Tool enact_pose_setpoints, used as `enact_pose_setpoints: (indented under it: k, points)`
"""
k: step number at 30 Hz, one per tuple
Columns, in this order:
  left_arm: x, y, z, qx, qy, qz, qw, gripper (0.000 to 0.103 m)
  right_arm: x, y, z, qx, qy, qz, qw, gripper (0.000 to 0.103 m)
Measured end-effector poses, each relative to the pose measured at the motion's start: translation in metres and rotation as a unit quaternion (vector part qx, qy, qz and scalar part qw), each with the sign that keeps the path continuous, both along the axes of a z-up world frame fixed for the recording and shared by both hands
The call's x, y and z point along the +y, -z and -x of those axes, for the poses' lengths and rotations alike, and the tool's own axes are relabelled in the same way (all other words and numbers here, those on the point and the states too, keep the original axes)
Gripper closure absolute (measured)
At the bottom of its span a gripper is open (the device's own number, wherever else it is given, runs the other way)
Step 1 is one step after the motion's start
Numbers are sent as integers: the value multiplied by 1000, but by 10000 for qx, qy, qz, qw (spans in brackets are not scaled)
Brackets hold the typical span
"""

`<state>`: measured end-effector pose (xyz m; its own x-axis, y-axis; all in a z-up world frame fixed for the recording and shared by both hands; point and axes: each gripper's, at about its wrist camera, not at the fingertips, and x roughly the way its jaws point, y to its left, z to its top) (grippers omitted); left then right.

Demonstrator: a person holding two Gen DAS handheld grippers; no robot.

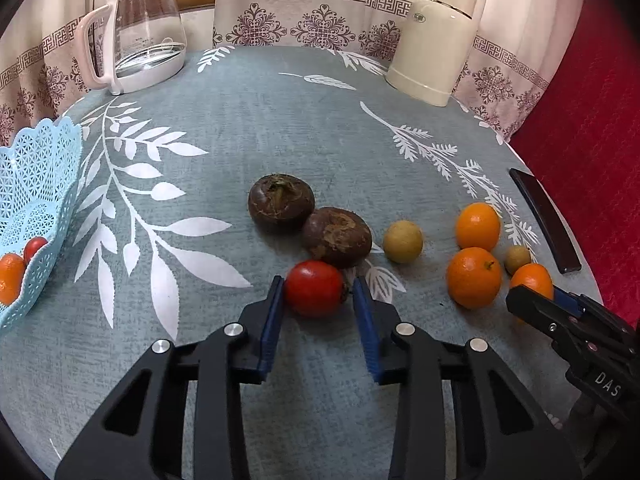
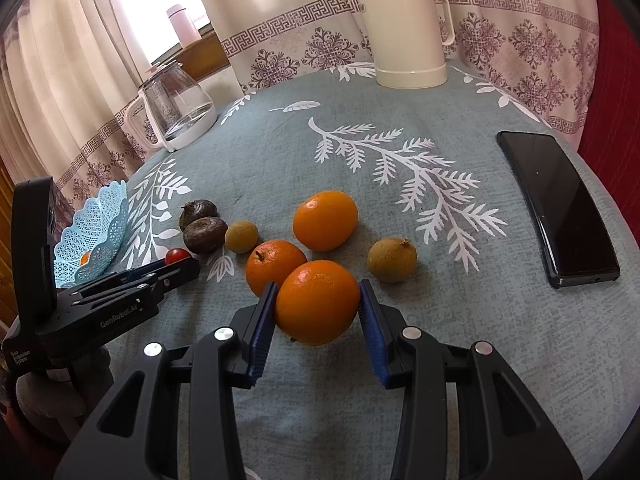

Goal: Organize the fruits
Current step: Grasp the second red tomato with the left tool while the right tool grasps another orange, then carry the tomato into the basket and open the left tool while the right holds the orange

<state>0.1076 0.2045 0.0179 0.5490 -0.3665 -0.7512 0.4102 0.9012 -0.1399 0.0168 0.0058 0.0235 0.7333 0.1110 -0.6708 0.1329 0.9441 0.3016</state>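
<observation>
A red tomato point(image 1: 314, 289) lies on the grey-blue tablecloth between the fingers of my left gripper point(image 1: 318, 286). The left pad touches it, a thin gap shows at the right pad, so the gripper is open. My right gripper point(image 2: 318, 292) is shut on an orange point(image 2: 318, 302) at the near end of the fruit cluster. Behind it lie two more oranges point(image 2: 325, 220) point(image 2: 274, 266), two small yellowish fruits point(image 2: 392, 260) point(image 2: 241, 237) and two dark brown fruits point(image 1: 280, 202) point(image 1: 336, 236). At far left the blue lattice basket point(image 1: 40, 168) holds an orange point(image 1: 10, 278) and a red fruit point(image 1: 34, 248).
A glass kettle point(image 1: 144, 36) stands at the back left and a cream thermos point(image 1: 436, 40) at the back right. Near the table's right edge a black phone point(image 2: 560, 208) lies flat. Patterned curtains hang behind the table, and a red surface rises to the right.
</observation>
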Motion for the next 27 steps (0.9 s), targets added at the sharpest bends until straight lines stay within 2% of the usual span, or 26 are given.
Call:
enact_pose_setpoints:
  k: [12,27]
  points:
    - [23,-19,6,-266,-318,86,9991,68,7,-14,4,-125,-28,66,9999,62]
    - [94,-53,8,-767,-1170,101,9901,68,36,-22,-1,-137,-319,145,9993,62]
